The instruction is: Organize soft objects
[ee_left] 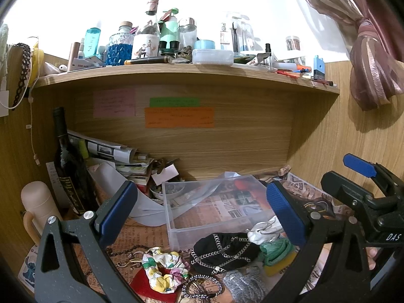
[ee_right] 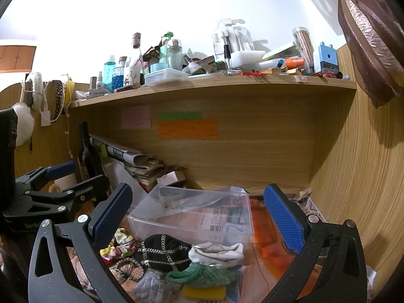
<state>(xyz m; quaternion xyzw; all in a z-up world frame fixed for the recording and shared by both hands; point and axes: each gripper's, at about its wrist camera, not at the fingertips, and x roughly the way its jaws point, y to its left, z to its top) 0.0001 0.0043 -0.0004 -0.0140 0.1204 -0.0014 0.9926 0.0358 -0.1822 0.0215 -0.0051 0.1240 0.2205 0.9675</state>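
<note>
Soft objects lay heaped on a newspaper-patterned desk mat (ee_left: pixel 141 234) in the left wrist view, just in front of a clear plastic bin (ee_left: pixel 174 227). Nothing soft was in the bin; only the printed mat showed through its walls. The pile held a floral scrunchie (ee_left: pixel 164 267) resting on a piece of red cloth (ee_left: pixel 139 281), a black pouch with chain trim (ee_left: pixel 224 250), a white sock (ee_left: pixel 263 231), a green knitted piece (ee_left: pixel 275 251) over a yellow sponge (ee_left: pixel 280 269), a grey knitted piece (ee_left: pixel 242 285) and a beaded bracelet (ee_left: pixel 202 286). The left gripper (ee_left: pixel 202 212) hung above the pile, blue pads spread wide, gripping nothing. To its left stood a dark wine bottle (ee_left: pixel 68 166) and a cream flask (ee_left: pixel 38 204); stacked papers (ee_left: pixel 118 156) leaned behind the bin. The right gripper (ee_left: pixel 363 197) showed at the right edge, also spread apart.

From the right wrist view, the same bin (ee_right: pixel 141 227) sat under a wooden shelf (ee_right: pixel 202 88) crowded with bottles and jars. The sock (ee_right: pixel 217 252) touched the bin's front wall, with the pouch (ee_right: pixel 164 250), scrunchie (ee_right: pixel 121 245), bracelet (ee_right: pixel 128 266), green piece (ee_right: pixel 204 275), sponge (ee_right: pixel 204 291) and grey piece (ee_right: pixel 151 285) beside and below it. The right gripper (ee_right: pixel 202 217) was released and carried nothing. The left gripper (ee_right: pixel 68 179) stood at the left, fingers parted.
</note>
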